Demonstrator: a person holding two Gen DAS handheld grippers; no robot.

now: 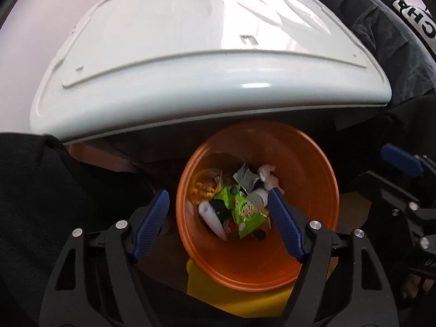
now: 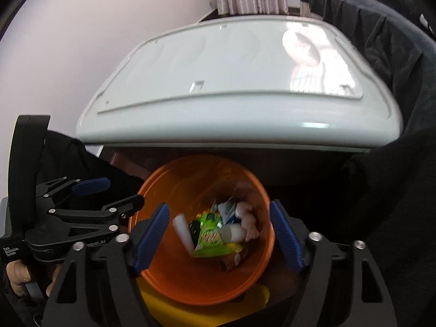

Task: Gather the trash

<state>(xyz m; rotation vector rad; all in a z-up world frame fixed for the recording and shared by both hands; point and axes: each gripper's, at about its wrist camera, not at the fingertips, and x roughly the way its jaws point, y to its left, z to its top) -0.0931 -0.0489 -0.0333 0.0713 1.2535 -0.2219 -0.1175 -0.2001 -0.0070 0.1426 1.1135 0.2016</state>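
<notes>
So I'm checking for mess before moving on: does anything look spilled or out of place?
Nothing stands out. The wrappers and scraps, including the green snack bag, lie inside the orange bin, which is upright. Both grippers, left and right, are open and empty.

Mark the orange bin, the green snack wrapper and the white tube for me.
orange bin (image 1: 308,169), left wrist view, bare inner wall.
green snack wrapper (image 1: 246,214), left wrist view, printed face.
white tube (image 2: 184,233), right wrist view, mid-length of its side.
</notes>
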